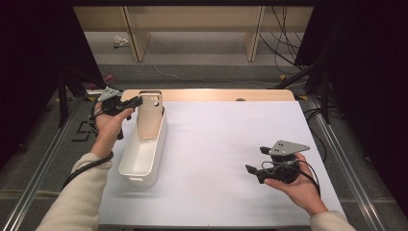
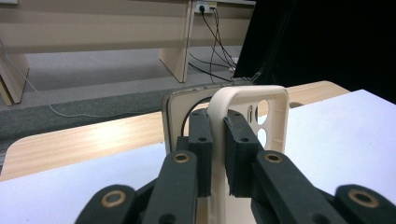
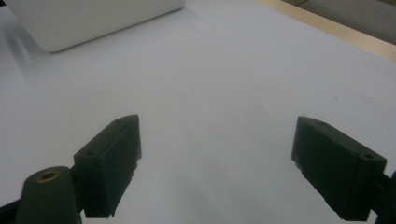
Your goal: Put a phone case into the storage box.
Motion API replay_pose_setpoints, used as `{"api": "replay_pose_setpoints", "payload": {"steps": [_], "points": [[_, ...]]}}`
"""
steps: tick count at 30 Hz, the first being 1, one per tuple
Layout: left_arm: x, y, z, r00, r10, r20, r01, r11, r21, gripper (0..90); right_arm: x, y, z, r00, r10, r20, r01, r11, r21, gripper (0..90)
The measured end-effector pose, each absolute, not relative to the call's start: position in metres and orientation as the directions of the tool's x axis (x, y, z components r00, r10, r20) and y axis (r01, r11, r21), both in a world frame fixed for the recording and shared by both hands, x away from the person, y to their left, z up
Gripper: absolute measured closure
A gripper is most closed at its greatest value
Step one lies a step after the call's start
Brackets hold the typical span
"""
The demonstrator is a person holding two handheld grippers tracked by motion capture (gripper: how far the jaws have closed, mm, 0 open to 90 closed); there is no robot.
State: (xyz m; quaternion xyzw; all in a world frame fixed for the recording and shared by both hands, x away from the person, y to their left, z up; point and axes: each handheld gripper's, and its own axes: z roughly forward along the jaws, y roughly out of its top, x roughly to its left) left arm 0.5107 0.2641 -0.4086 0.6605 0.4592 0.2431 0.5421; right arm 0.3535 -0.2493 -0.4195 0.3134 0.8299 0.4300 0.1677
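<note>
At about four o'clock on the white table [image 1: 216, 159], the right gripper [image 1: 253, 163] hovered with jaws spread wide and empty, while at ten o'clock the left gripper [image 1: 136, 102] pinched the rim of a beige phone case [image 1: 149, 115] standing upright in the far end of the white bin [image 1: 137, 166].

Phone case [image 1: 149, 115] stands, seemingly, in bin's [image 1: 139, 168] far end, table's [image 1: 231, 159] left.

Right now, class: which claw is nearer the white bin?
Left. The left claw holds a phone case over the white bin's far end; the right claw hovers open, well away.
</note>
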Motion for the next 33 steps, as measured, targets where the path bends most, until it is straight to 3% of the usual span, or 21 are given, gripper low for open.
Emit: {"api": "replay_pose_setpoints", "payload": {"steps": [33], "points": [[0.521,0.265,-0.414,0.447,0.878,-0.168,0.38,-0.016,0.925,81.0,0.354,-0.249,-0.42,-0.748,0.664,-0.006,0.377,0.432,0.819,16.7]]}}
